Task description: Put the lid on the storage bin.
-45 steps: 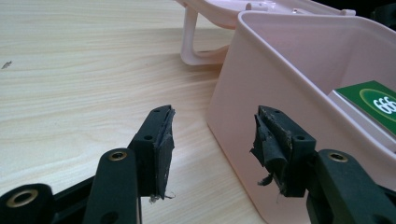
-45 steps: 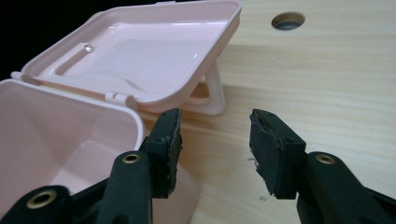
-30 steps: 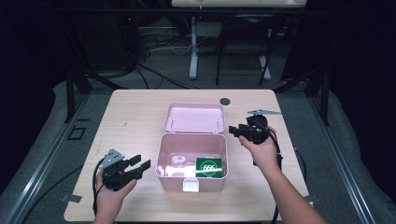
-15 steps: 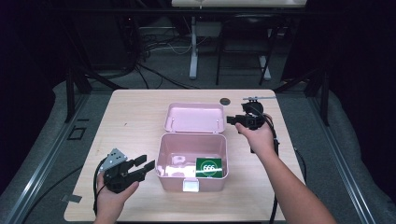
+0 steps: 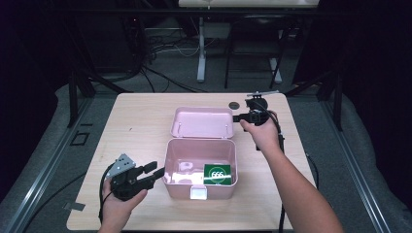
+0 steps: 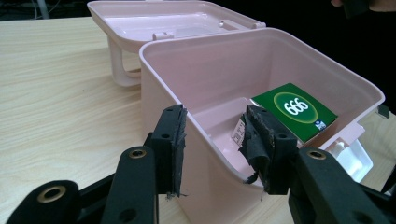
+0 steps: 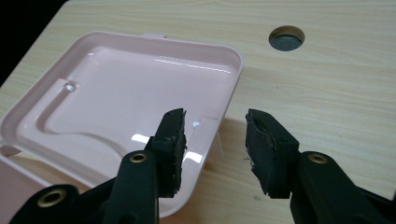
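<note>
Fingers of the left gripper (image 6: pixel 212 149) stand apart, one either side of the near left wall of the pink box (image 6: pixel 224 84), holding nothing; whether the pads touch that wall cannot be told. In the high view the left gripper (image 5: pixel 154 175) sits at lower left of the frame, just beside the box (image 5: pixel 200 182), with a hand (image 5: pixel 116 206) around it. Inside the box, toward its right side, lies a green packet (image 5: pixel 216 174) marked 666, seen also in the left gripper view (image 6: pixel 295 109) at centre right.

Fingers of the right gripper (image 7: pixel 214 149) are likewise spread and empty, hovering over the right edge of the open pink lid (image 7: pixel 116 102), which lies flat behind the box. In the high view the right gripper (image 5: pixel 238 118) is at upper centre-right, just beside the lid (image 5: pixel 201 122). A round dark hole (image 7: pixel 286 38) in the wooden desk (image 7: pixel 327 84) shows at upper right of the right gripper view.
</note>
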A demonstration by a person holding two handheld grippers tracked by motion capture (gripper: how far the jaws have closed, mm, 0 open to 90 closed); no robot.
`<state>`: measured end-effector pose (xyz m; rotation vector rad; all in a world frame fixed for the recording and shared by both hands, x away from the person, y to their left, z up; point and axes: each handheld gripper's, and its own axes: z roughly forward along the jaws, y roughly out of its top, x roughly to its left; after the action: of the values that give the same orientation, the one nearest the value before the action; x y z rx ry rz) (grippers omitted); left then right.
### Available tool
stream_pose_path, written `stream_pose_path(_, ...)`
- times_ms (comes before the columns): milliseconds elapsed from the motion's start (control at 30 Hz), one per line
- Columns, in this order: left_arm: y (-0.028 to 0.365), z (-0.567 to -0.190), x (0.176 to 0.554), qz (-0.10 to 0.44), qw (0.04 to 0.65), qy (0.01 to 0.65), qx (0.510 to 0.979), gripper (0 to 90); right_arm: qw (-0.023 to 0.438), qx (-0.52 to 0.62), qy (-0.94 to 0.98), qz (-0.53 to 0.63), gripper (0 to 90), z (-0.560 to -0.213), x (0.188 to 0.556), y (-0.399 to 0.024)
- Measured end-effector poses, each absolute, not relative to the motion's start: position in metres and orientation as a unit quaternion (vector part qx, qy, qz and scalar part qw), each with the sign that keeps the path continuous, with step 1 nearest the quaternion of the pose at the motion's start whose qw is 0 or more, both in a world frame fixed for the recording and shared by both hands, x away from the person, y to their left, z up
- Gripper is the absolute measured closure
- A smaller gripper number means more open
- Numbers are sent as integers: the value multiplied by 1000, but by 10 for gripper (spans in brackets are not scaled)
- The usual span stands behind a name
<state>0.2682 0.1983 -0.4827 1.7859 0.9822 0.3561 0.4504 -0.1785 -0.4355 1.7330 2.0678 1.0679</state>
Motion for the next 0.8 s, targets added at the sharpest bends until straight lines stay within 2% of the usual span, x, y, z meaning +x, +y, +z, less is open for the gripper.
stream_pose_path(300, 192, -486, 270, 144, 505, 400, 752, 607, 118, 609, 712, 330, 608, -443, 472, -169)
stream_pose_path(800, 189, -492, 270, 150, 489, 396, 763, 707, 103, 638, 696, 313, 645, -456, 494, -161)
